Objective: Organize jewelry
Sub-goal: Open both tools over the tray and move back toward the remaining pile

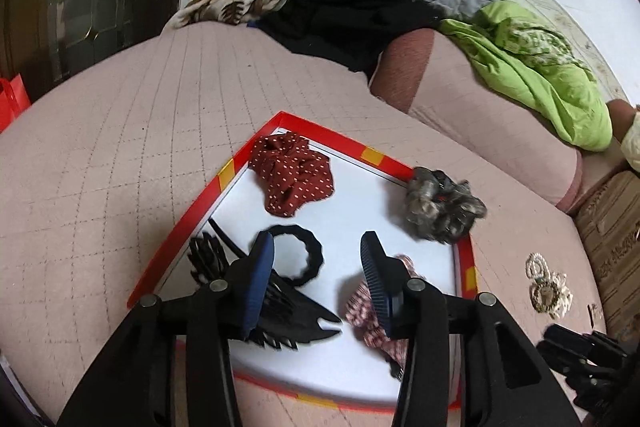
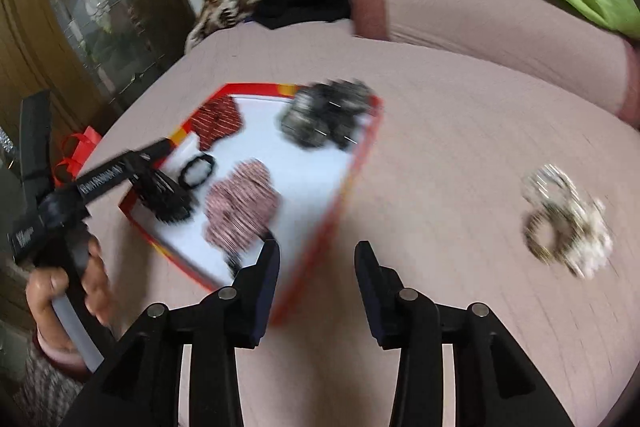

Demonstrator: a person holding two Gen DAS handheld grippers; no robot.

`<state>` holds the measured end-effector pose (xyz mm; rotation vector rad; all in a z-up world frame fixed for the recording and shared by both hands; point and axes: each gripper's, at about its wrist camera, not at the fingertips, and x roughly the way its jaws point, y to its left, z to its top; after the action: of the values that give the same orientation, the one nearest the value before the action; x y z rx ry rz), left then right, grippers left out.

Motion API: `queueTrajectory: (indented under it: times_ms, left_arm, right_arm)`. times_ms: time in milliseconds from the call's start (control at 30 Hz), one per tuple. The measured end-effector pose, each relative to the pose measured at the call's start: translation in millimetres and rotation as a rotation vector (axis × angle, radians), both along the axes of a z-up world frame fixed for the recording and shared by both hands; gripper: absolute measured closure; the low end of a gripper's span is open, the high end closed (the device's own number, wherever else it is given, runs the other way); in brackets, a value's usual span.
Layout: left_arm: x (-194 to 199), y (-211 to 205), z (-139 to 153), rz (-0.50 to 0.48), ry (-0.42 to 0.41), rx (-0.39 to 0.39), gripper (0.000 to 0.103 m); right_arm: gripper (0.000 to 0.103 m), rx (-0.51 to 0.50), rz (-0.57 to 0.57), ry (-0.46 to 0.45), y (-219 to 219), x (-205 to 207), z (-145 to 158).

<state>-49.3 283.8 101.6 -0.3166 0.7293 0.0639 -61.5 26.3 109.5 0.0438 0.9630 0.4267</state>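
1. Off to the right of the red-rimmed tray (image 2: pixel 362 163), the pearl bracelets (image 2: pixel 566 223) lie on the pink quilt (image 2: pixel 440 167), nearer the right gripper (image 2: pixel 316 291).
2. Its jaws stand partly spread, empty.
3. Left gripper (image 1: pixel 318 283): likewise spread, pinching nothing, over the tray's black hair tie (image 1: pixel 308 251).

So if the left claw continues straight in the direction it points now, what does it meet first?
Probably the white floor of the red-rimmed tray, near the black hair tie. The left claw is open with nothing between its pads. Depth is hard to judge.
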Motion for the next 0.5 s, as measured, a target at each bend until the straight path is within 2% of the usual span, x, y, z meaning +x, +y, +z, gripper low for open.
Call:
queueTrajectory:
  times_ms: [200,367,500]
  left_arm:
    - [-27,-35,10,-0.036,-0.021,0.085,0.059]
    - [-52,-84,21,-0.145,-0.009,0.068,0.059]
    - [-56,-133,26,-0.257,0.018,0.056,0.055]
  right_arm:
    - [0.061,-0.030,-0.157,0.043,-100,-35,-20]
    - [0.061,-0.034,-0.300,0.067,-181,-51,-34]
    - [0.061,-0.003,-0.368,0.068,-224,-52,-38]
